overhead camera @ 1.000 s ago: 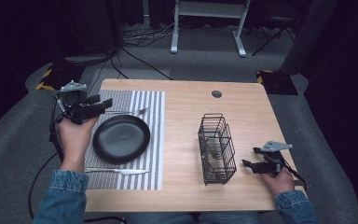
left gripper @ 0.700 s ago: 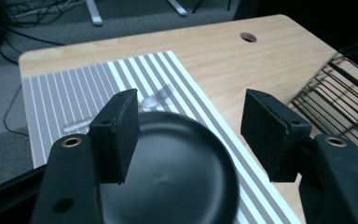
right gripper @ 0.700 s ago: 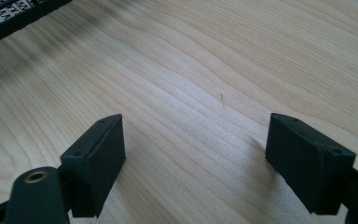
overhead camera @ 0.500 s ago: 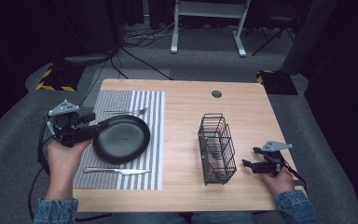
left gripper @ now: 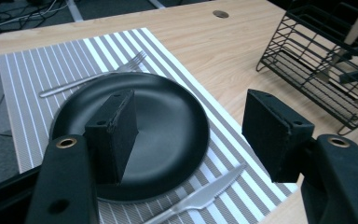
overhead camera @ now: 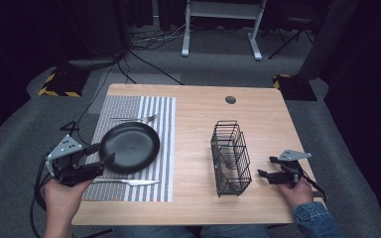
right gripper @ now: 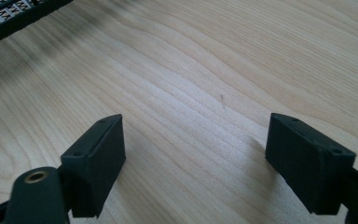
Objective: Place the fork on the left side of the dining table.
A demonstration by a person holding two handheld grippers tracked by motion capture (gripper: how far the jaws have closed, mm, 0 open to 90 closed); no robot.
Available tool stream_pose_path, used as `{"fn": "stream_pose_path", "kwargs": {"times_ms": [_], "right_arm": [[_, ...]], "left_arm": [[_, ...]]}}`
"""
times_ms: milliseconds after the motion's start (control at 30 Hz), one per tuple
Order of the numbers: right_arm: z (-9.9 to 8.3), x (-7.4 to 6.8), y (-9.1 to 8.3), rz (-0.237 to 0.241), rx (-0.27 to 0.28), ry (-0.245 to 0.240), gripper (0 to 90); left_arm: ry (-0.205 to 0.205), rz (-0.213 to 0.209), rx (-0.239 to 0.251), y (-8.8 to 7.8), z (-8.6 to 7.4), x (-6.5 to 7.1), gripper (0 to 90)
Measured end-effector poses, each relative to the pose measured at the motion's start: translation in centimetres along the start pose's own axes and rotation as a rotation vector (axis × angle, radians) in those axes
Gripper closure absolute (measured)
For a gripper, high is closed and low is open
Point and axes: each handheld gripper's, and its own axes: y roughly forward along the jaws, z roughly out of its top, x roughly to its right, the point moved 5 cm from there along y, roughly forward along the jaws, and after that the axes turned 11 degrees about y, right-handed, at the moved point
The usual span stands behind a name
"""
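A black plate (overhead camera: pixel 129 147) (left gripper: pixel 168 126) lies on a grey striped placemat (overhead camera: pixel 156 111) at the table's left. Beyond the plate is a fork (overhead camera: pixel 134 118) (left gripper: pixel 93 77); nearer me lies a knife (overhead camera: pixel 126 182) (left gripper: pixel 200 196). My left gripper (overhead camera: pixel 99 157) (left gripper: pixel 193 135) hovers open at the mat's front-left corner, jaws wide apart and empty, pointing over the plate. A black wire cutlery rack (overhead camera: pixel 230 157) (left gripper: pixel 326 60) stands right of centre. To the rack's right, low over bare wood, my right gripper (overhead camera: pixel 265 168) (right gripper: pixel 196 158) is open and holds nothing.
The wooden table (overhead camera: pixel 198 119) has a round cable hole (overhead camera: pixel 230 99) near its far edge. Some utensils (left gripper: pixel 354 32) sit in the rack. Beyond the table are cables on a grey floor and a white stand's legs (overhead camera: pixel 221 29).
My left gripper has drawn back from the plate's far-left side toward me, down to the mat's front-left corner. The right gripper has stayed put.
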Motion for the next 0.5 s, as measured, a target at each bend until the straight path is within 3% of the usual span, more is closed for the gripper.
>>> {"fn": "stream_pose_path", "kwargs": {"times_ms": [133,267,300,400,500], "right_arm": [[0.0,0.0,0.0,0.0,0.0,0.0,20.1],[0.0,0.0,0.0,0.0,0.0,-0.001,20.1],[0.0,0.0,0.0,0.0,0.0,-0.001,20.1],[0.0,0.0,0.0,0.0,0.0,-0.001,20.1],[0.0,0.0,0.0,0.0,0.0,-0.001,20.1]], "left_arm": [[-0.001,0.007,0.004,-0.7,-1.4,0.6,35.0],[-0.031,0.002,0.055,-1.3,-2.9,1.3,34.7],[-0.049,-0.009,0.071,-1.3,-4.0,1.6,34.6],[-0.044,-0.021,0.051,-1.2,-5.1,1.9,34.3],[-0.047,-0.007,0.032,-1.1,-6.5,1.9,34.1]]}}
